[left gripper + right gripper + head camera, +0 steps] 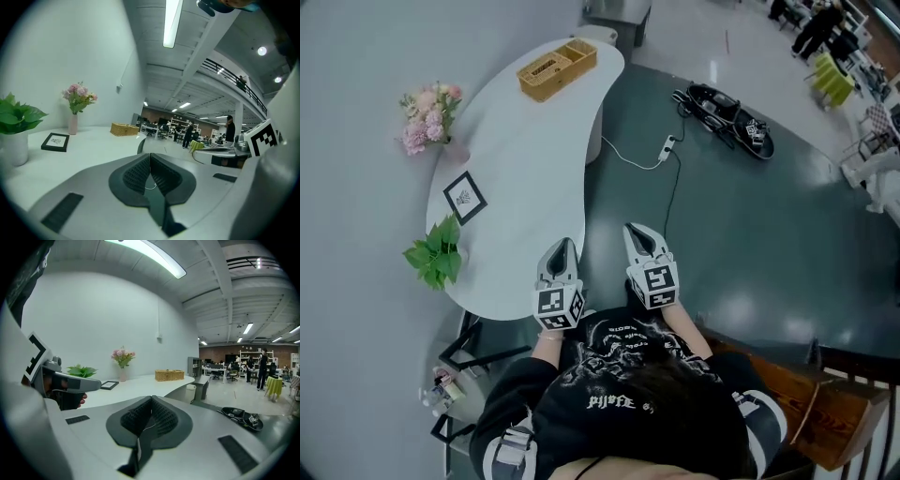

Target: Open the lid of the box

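The box is a woven wicker basket box at the far end of the curved white table; it shows small in the left gripper view and the right gripper view. My left gripper hovers over the table's near edge, far from the box. Its jaws are shut with nothing between them. My right gripper is beside it, over the dark floor just off the table's edge. It is shut and empty too. Both point towards the far end.
On the table's left side stand a vase of pink flowers, a small framed picture and a green potted plant. A white cable with a power strip and black gear lie on the floor. Wooden furniture is at my right.
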{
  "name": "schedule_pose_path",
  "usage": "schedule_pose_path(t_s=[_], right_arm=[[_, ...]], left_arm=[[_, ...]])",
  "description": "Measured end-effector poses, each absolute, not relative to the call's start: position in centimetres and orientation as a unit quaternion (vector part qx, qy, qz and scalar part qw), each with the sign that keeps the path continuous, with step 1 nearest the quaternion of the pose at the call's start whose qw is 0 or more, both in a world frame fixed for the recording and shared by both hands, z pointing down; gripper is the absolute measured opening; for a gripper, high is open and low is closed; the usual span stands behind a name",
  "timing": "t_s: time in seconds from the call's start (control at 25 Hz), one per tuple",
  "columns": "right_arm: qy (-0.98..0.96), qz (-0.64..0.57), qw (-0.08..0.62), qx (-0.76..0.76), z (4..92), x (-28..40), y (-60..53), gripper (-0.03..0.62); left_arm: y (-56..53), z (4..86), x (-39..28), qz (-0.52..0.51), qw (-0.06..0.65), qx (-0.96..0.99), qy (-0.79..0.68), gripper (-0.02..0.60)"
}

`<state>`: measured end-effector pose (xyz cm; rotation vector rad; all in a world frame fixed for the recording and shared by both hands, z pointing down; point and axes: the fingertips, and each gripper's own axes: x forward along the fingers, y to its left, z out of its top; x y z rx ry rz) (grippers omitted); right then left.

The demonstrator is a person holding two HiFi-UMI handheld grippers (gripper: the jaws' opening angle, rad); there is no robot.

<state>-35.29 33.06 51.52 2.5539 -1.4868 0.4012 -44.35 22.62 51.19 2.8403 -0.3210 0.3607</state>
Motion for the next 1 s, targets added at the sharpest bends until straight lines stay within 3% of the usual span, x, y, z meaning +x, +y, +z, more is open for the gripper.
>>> schedule_pose_path(t_s=[0.48,1.0], right_arm=[[-0.550,0.135,0.058,0.822,51.8,-19.2,32.3,0.026],[-0.605,0.129,0.084,0.781,52.0,-9.0,34.6,0.025]], left_arm=[[23.4,50.4,-29.8,0.122,0.124,0.971,-0.164,0.023],[27.3,51.1,-18.9,0.117,0.143,0.965,-0.186,0.025]])
